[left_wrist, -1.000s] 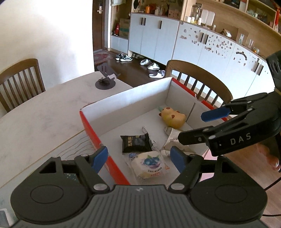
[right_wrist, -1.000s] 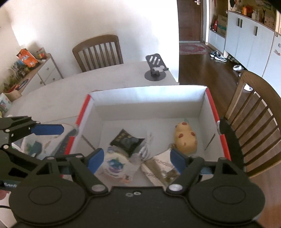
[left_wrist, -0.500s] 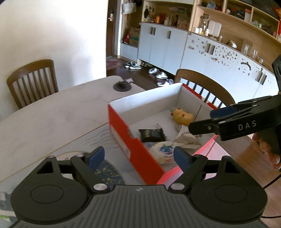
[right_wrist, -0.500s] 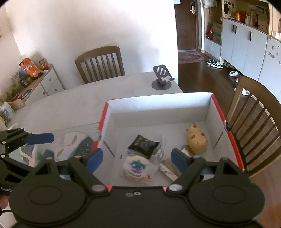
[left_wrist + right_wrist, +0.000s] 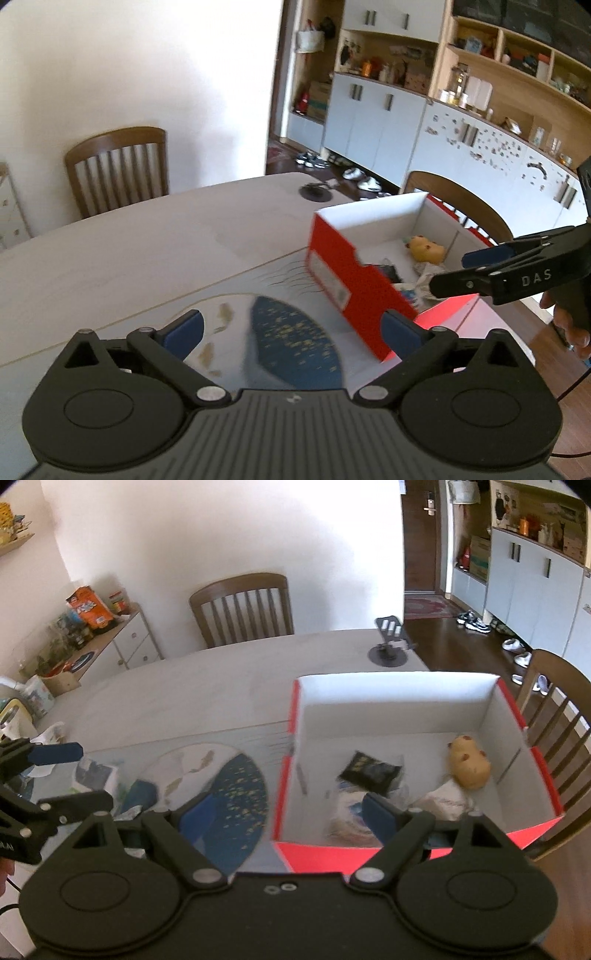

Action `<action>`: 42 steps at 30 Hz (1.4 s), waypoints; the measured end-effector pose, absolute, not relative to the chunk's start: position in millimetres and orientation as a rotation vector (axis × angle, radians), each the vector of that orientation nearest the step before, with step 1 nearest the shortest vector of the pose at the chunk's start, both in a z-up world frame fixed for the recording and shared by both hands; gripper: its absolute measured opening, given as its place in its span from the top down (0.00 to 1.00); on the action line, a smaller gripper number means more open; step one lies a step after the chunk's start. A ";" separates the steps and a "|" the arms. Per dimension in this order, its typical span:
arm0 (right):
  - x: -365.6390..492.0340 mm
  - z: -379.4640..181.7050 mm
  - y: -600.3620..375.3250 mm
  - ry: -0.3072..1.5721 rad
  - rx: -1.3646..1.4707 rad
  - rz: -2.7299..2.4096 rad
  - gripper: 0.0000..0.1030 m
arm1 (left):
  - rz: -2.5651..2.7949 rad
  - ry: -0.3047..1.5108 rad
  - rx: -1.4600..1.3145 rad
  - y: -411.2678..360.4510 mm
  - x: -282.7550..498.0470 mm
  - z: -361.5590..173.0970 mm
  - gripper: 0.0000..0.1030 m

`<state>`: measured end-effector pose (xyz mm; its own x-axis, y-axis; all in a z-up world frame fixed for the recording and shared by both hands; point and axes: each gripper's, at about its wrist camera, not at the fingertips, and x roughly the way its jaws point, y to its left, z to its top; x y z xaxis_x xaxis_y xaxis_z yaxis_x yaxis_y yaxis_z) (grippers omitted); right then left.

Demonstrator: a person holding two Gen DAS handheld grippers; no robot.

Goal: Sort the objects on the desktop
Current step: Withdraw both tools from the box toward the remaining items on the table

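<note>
A red box with a white inside (image 5: 399,701) stands on the table's right part; it also shows in the left wrist view (image 5: 343,266). In it lie a yellow spotted toy (image 5: 468,762), a black snack packet (image 5: 369,772), a blueberry packet (image 5: 351,805) and a pale wrapper (image 5: 443,803). My left gripper (image 5: 291,330) is open and empty above the patterned mat (image 5: 291,339), left of the box. My right gripper (image 5: 284,818) is open and empty above the box's near left corner. A few small items (image 5: 96,775) lie on the mat's left.
A black phone stand (image 5: 388,642) sits at the table's far edge. Wooden chairs stand behind the table (image 5: 242,607) and to the right of the box (image 5: 557,709). A sideboard with snacks (image 5: 92,627) is at the far left. The box's red lid (image 5: 454,314) lies beneath it.
Both grippers have pulled back and to the left, away from the box. The left one was over the box's inside; it is now over the mat. Both stayed open and empty.
</note>
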<state>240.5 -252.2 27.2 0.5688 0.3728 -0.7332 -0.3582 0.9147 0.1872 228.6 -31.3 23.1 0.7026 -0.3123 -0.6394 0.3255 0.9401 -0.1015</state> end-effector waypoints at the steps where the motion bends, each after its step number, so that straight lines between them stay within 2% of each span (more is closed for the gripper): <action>1: 238.3 27.5 -247.7 0.864 0.014 0.435 0.15 | -0.345 0.709 0.020 -24.6 225.6 22.1 0.00; 19: 204.9 16.8 -159.5 0.851 -0.068 0.551 0.12 | -0.176 0.776 -0.032 91.2 163.2 -21.3 0.00; 42: 198.4 -38.5 -78.2 0.884 -0.212 0.630 0.12 | -0.159 0.828 0.036 109.3 160.3 -88.1 0.00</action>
<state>198.4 -78.2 -38.5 0.4687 0.4247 -0.7745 -0.5938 0.8006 0.0797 160.3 109.3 -88.1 0.6656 -0.1264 -0.7356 0.1548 0.9875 -0.0297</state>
